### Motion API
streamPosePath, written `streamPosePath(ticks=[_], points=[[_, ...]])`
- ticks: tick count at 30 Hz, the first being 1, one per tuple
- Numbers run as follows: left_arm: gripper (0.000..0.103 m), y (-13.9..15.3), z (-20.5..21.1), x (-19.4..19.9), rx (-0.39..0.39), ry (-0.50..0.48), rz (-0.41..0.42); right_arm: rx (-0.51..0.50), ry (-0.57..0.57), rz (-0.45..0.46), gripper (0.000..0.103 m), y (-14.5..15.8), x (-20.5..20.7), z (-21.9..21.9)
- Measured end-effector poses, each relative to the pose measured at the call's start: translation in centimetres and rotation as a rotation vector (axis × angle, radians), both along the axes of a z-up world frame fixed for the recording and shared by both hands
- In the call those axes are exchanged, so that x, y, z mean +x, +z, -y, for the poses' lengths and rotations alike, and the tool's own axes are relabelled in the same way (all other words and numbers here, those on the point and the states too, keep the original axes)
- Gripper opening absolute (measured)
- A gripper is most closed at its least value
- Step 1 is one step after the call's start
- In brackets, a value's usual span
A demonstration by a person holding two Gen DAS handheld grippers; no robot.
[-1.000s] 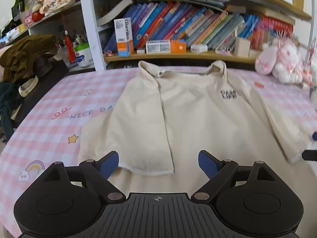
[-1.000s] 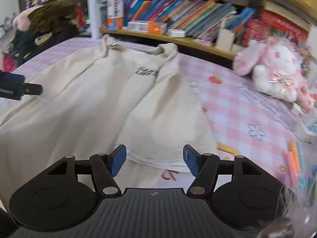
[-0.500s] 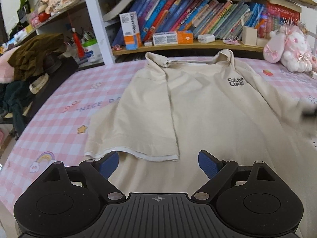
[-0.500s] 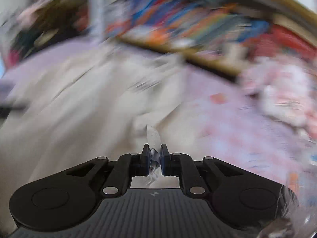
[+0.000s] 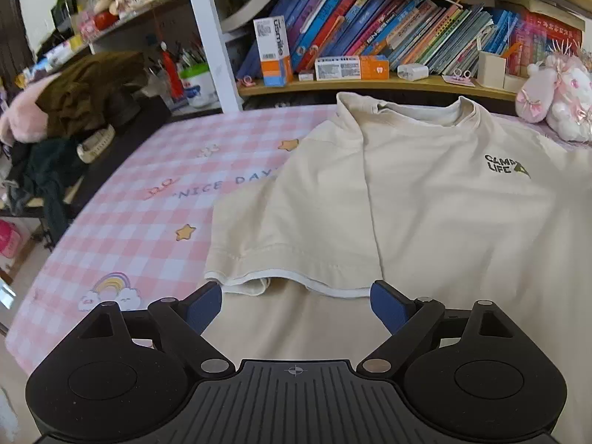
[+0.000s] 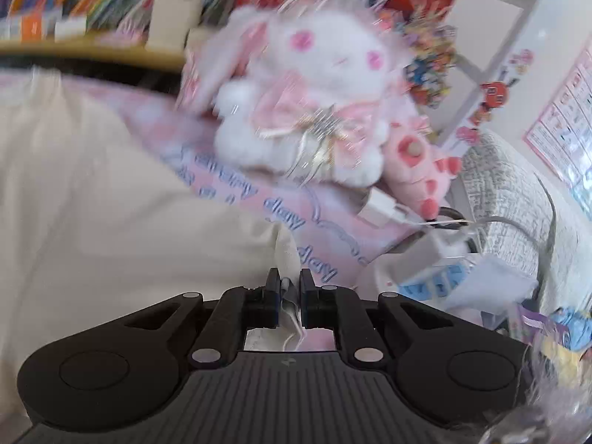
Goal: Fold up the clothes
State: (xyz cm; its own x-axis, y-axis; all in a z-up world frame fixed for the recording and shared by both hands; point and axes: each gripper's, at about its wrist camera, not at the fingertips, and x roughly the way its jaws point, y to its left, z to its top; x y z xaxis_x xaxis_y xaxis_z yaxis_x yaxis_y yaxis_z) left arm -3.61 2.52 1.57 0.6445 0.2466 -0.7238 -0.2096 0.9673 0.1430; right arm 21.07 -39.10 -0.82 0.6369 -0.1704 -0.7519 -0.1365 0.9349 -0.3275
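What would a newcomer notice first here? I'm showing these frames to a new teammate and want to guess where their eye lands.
Probably the cream T-shirt spread over the pink checked cloth, its near sleeve hem lying just ahead of the left gripper, whose jaws are wide apart. In the blurred right wrist view, a white and pink plush rabbit fills the upper middle, while the right gripper pinches cream fabric.

Black tool, blue finger pads

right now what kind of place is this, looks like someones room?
Most likely a bedroom or study corner in a home. A bookshelf crammed with books runs behind a surface covered in pink checked cloth, a plush rabbit sits beside it, and a cream t-shirt lies spread out for folding.
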Motion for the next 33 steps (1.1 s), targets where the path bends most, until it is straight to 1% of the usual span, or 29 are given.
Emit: streamPosePath(ticks=[1,3,4,5,6,8,10,11,12,13,14,16,18,20,21,24,26,27,28,30,31,32,33], points=[[0.089,-0.1,-0.1,0.3,0.001,0.002,0.0,-0.017,0.004,-0.012,0.012,-0.6,0.2,-0.2],[0.088,-0.2,-0.4,0.9,0.012,0.007,0.003,-0.018,-0.005,0.003,0.026,-0.5,-0.3,-0.7],[0.088,-0.2,-0.5,1.3,0.017,0.01,0.005,-0.017,-0.013,0.02,0.04,-0.1,-0.6,-0.9],[0.088,-0.3,-0.3,1.4,0.041,-0.021,0.003,-0.002,-0.006,0.047,0.045,0.4,-1.4,-1.1],[0.088,-0.3,0.2,1.6,0.073,-0.069,-0.001,0.015,0.002,0.075,0.045,1.1,-2.2,-1.4],[0.085,-0.4,1.1,1.8,0.138,-0.164,-0.008,0.076,0.059,0.084,0.046,2.1,-4.8,-2.3],[0.075,-0.7,2.2,1.9,0.213,-0.275,-0.024,0.139,0.118,0.091,0.048,3.1,-7.5,-3.4],[0.072,-1.2,2.8,1.8,0.259,-0.345,-0.044,0.166,0.147,0.079,0.049,3.3,-8.7,-4.0],[0.064,-1.7,3.3,1.8,0.294,-0.405,-0.063,0.19,0.176,0.059,0.049,3.4,-10.2,-4.7],[0.061,-2.2,3.7,1.7,0.321,-0.462,-0.083,0.21,0.203,0.035,0.049,3.4,-11.7,-5.6],[0.061,-2.6,4.0,1.7,0.336,-0.511,-0.099,0.222,0.221,0.017,0.049,3.4,-12.9,-6.4],[0.061,-3.4,4.1,1.8,0.34,-0.598,-0.116,0.251,0.243,-0.017,0.049,3.4,-15.7,-8.3],[0.061,-3.9,4.0,1.9,0.344,-0.668,-0.119,0.269,0.23,-0.034,0.049,3.6,-18.1,-10.3],[0.059,-4.3,3.5,1.9,0.346,-0.729,-0.105,0.283,0.201,-0.049,0.049,3.6,-20.1,-12.2],[0.059,-4.3,3.2,2.0,0.343,-0.754,-0.098,0.287,0.179,-0.057,0.049,3.5,-21.0,-13.0],[0.05,-4.5,2.3,2.4,0.326,-0.807,-0.072,0.3,0.114,-0.073,0.049,3.5,-23.6,-15.0],[0.043,-4.4,1.2,3.0,0.263,-0.811,-0.06,0.292,0.078,-0.085,0.049,3.3,-24.8,-16.5],[0.035,-4.3,0.7,3.3,0.228,-0.811,-0.055,0.28,0.058,-0.091,0.049,3.1,-25.3,-17.2],[0.025,-4.2,0.1,3.6,0.193,-0.81,-0.05,0.274,0.034,-0.093,0.049,3.0,-25.7,-17.7],[0.01,-4.0,-1.0,4.2,0.124,-0.808,-0.04,0.263,-0.016,-0.095,0.049,2.6,-26.2,-18.5],[0.006,-3.9,-1.5,4.5,0.089,-0.806,-0.035,0.257,-0.04,-0.097,0.049,2.4,-26.5,-18.9],[0.006,-3.8,-2.0,4.9,0.054,-0.805,-0.031,0.251,-0.065,-0.098,0.049,2.2,-26.8,-19.3],[0.005,-3.2,-3.0,5.3,-0.01,-0.784,-0.021,0.243,-0.085,-0.101,0.049,1.9,-27.0,-19.5]])
